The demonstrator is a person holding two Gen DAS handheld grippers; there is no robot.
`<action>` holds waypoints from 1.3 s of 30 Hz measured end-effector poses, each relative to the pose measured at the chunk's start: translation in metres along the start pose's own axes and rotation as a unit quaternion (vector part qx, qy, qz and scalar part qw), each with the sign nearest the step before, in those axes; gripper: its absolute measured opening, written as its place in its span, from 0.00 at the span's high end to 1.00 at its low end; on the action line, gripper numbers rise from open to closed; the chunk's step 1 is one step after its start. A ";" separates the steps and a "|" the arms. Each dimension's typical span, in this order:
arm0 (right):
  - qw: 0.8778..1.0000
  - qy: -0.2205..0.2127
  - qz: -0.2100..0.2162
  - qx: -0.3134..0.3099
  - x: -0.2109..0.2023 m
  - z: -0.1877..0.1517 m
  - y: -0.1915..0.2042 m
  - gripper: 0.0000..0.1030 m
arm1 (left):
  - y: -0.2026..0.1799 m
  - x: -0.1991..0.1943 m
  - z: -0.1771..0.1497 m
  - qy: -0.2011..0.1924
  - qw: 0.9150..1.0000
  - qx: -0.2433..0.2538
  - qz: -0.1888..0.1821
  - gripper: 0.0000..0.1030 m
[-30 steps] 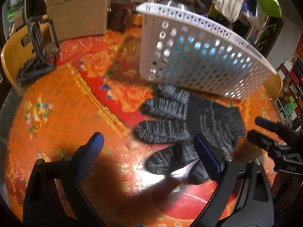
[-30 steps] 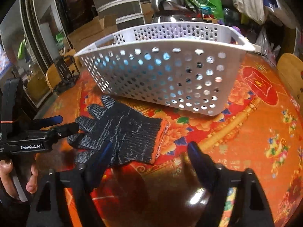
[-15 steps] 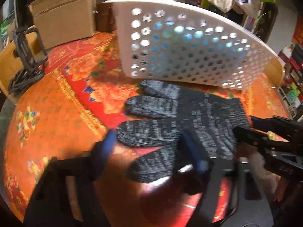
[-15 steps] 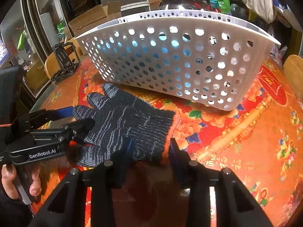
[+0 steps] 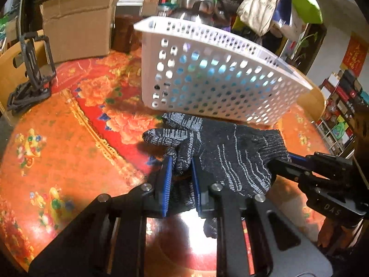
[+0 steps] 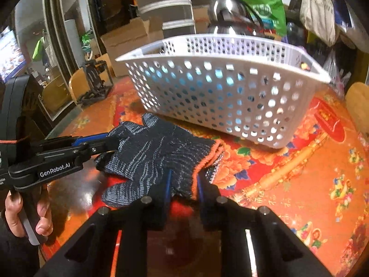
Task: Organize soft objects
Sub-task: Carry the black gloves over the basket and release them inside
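Glove point(image 5: 230, 147) lies on bench point(image 5: 57, 143), near white basket point(image 5: 207, 87). Left gripper point(image 5: 181, 173) clamped on glove fingers; right gripper point(image 6: 183, 184) pinches orange cuff. Step: two-handed pickup. Next move likely: lift together, clear basket rim, drop inside.

Both wrist views sit low and close over the counter point(image 5: 57, 138), facing the white basket point(image 5: 214, 80) from opposite sides; each shows the glove point(image 6: 159, 152).
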State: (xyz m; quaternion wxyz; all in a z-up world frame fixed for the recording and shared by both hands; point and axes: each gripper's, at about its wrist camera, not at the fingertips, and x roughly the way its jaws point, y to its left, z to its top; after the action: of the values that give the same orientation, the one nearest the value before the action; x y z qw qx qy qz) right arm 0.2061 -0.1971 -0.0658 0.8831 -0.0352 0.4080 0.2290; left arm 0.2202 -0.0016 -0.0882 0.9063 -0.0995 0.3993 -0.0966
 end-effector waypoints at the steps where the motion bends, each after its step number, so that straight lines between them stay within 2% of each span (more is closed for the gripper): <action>1: 1.000 -0.005 0.001 -0.001 -0.004 0.000 0.001 0.82 | 0.000 -0.007 0.000 -0.008 1.000 -0.002 -0.005 0.85; 7: 0.999 -0.039 0.011 -0.003 -0.037 0.000 0.006 0.82 | -0.004 -0.051 -0.006 -0.056 0.998 -0.001 -0.031 0.85; 11: 0.998 -0.064 0.014 -0.007 -0.062 -0.001 0.010 0.82 | -0.014 -0.081 -0.006 -0.084 0.996 0.012 -0.035 0.85; 20: 0.995 -0.099 0.018 -0.010 -0.097 0.014 0.010 0.82 | -0.033 -0.119 0.014 -0.108 0.993 0.024 -0.039 0.85; 23: 0.993 -0.114 0.016 -0.013 -0.110 0.029 0.007 0.82 | -0.045 -0.133 0.035 -0.120 0.992 0.029 -0.039 0.85; 30: 0.988 -0.157 0.001 0.008 -0.130 0.100 -0.024 0.82 | -0.079 -0.141 0.121 -0.138 0.987 0.073 -0.023 0.85; 34: 0.987 -0.158 -0.019 0.014 -0.118 0.129 -0.040 0.82 | -0.088 -0.126 0.167 -0.135 0.988 0.072 -0.016 0.85; 39: 0.989 -0.138 -0.036 0.026 -0.083 0.156 -0.069 0.82 | -0.090 -0.081 0.208 -0.105 0.992 0.062 -0.005 0.85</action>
State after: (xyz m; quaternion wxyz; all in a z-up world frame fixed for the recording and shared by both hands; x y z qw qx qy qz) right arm 0.2990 -0.2509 0.0908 0.9393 0.0049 0.2862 0.1889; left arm 0.3129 -0.0464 0.1295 0.9472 -0.0543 0.2945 -0.1147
